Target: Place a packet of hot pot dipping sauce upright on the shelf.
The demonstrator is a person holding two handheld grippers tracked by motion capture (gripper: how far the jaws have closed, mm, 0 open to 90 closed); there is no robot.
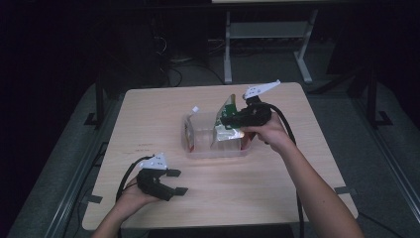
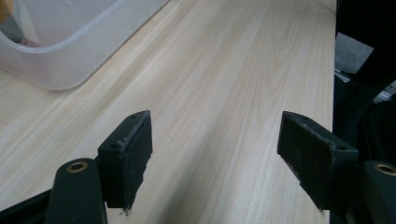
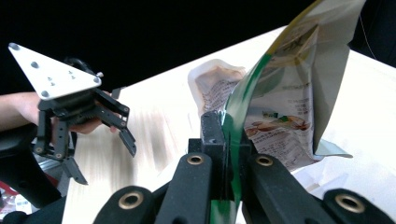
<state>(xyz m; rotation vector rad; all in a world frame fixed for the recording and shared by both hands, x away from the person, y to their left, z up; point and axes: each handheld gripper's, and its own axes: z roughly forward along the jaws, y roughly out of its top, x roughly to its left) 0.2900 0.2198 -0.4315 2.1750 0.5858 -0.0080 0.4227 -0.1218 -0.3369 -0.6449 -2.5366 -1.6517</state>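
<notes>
My right gripper (image 1: 229,120) hangs over the clear plastic container (image 1: 218,153) in the middle of the table. It is shut on the green edge of a white and green snack bag (image 1: 228,105). In the right gripper view the two jaws (image 3: 225,122) pinch that green edge, and the bag (image 3: 289,102) rises tilted above them. A second, orange-printed pouch (image 1: 188,130) leans at the container's left end, also seen behind the bag (image 3: 215,84). My left gripper (image 1: 181,181) rests near the table's front left, open, with bare wood between its pads (image 2: 215,122).
The container's rounded corner (image 2: 60,56) lies ahead and left of my left gripper. The wooden table's right edge (image 2: 334,70) runs close beside the right jaw in the left gripper view. Table legs and cables stand on the dark floor beyond the far edge (image 1: 228,54).
</notes>
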